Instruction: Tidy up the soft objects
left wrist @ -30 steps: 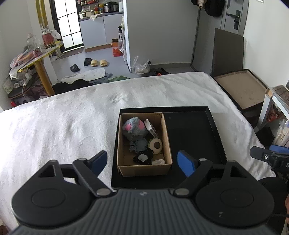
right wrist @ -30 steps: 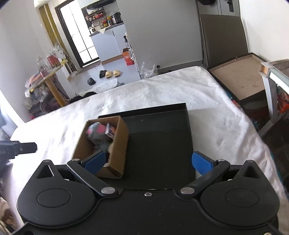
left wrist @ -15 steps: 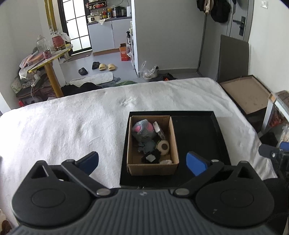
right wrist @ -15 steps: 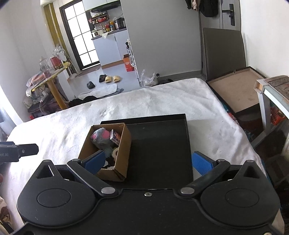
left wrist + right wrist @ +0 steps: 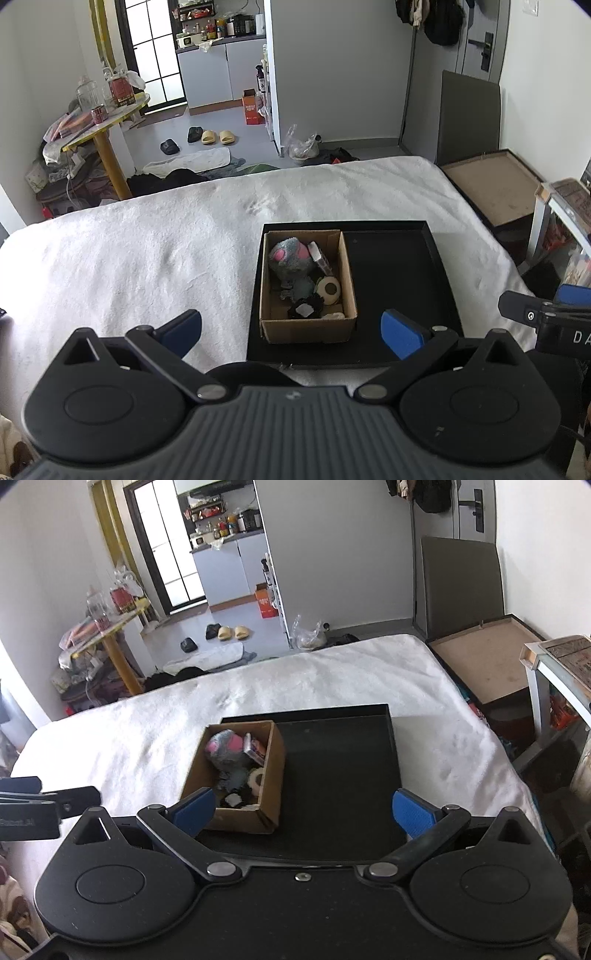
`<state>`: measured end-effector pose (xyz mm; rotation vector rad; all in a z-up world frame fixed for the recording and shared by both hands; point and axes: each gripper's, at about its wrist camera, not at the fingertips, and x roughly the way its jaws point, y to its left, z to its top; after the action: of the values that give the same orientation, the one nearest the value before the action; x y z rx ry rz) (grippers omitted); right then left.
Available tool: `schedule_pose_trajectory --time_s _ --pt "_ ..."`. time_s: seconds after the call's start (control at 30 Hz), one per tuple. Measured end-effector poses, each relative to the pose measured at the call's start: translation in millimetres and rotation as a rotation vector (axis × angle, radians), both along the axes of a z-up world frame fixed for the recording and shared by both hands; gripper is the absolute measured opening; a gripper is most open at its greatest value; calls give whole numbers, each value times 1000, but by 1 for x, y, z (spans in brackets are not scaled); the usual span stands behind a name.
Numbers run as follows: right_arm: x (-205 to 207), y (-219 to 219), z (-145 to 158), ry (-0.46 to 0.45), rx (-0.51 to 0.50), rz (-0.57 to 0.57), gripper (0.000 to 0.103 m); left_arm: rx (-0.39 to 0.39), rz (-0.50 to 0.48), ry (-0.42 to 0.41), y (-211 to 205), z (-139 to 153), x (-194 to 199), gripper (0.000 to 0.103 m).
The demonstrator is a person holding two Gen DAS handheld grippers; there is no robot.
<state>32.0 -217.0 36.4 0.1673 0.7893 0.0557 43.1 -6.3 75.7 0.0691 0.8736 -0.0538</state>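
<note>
A small cardboard box (image 5: 307, 326) stands in the left half of a black tray (image 5: 399, 280) on the white bedspread. It holds a grey plush with pink patches (image 5: 288, 258), a round cream piece (image 5: 328, 290), a small packet and other small soft items. In the right wrist view the box (image 5: 236, 818) and the tray (image 5: 340, 775) show too. My left gripper (image 5: 291, 330) is open and empty, above the tray's near edge. My right gripper (image 5: 303, 810) is open and empty, also near the tray's front.
The white bedspread (image 5: 147, 258) stretches left and behind the tray. The right half of the tray is bare. Off the bed's right edge stand a brown board (image 5: 495, 188) and a small side table (image 5: 554, 664). A cluttered yellow table (image 5: 103, 122) is far left.
Both grippers have drawn back and up from the tray, so the box looks smaller and more of the room shows. Both stay open.
</note>
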Motion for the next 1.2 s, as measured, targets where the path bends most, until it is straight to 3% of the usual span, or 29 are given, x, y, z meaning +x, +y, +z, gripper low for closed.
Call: schedule_pose_trajectory --time_s 0.33,0.43,0.77,0.97,1.2 --pt "-9 6 0 15 -46 -18 103 -16 6 22 3 -4 -5 103" --pt "-13 4 -1 20 -12 -23 103 -11 17 25 4 -5 -6 103" --pt "-14 8 1 27 -39 -3 103 -24 51 38 13 -8 -6 103" --pt "-15 8 6 42 13 33 103 -23 36 51 10 -7 -4 103" --pt "-12 12 12 43 -21 26 103 -19 32 44 8 -3 -4 102"
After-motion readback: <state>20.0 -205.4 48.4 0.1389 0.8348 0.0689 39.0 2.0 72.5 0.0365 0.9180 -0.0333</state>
